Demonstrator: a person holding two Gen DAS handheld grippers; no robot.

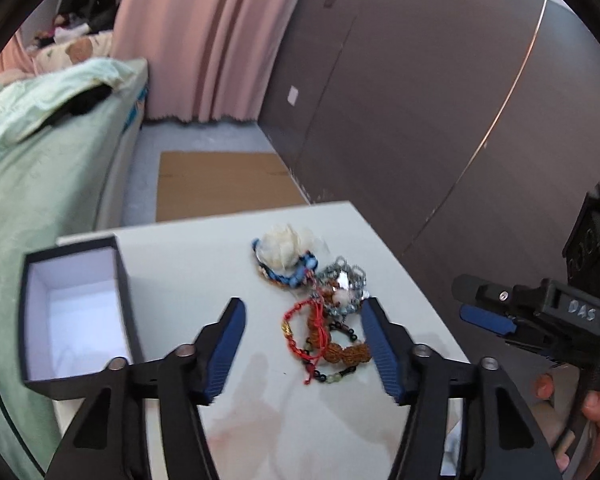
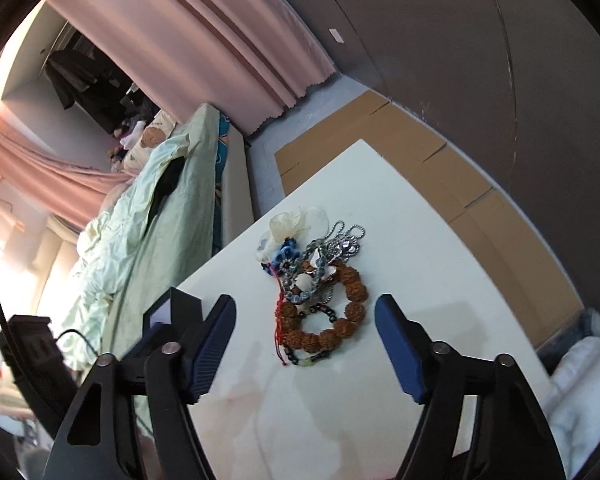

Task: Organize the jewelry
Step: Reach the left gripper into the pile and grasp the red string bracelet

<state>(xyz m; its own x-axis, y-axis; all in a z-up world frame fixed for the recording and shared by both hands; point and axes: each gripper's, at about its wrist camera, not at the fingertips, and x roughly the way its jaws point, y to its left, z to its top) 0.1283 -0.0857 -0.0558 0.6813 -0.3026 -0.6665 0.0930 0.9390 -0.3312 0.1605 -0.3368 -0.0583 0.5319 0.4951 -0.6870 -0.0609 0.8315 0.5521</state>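
The jewelry pile [image 1: 320, 304] lies on the white table [image 1: 204, 264], just ahead of both claws. The left claw [image 1: 304, 312] and right claw [image 2: 305, 312] are open, holding nothing. Left of the pile sits a black box [image 1: 76, 320] with nothing in it.

My left gripper [image 1: 303, 312], black arms with ribbed blue pads, points forward and downward, its jaws parted with nothing pressed between the pads. My right gripper [image 2: 305, 309], the same black-and-blue build, tilts down likewise, jaws apart and gripping nothing. In the left wrist view my right hand [image 1: 598, 412] wraps the right gripper's black handle, fingertips showing.
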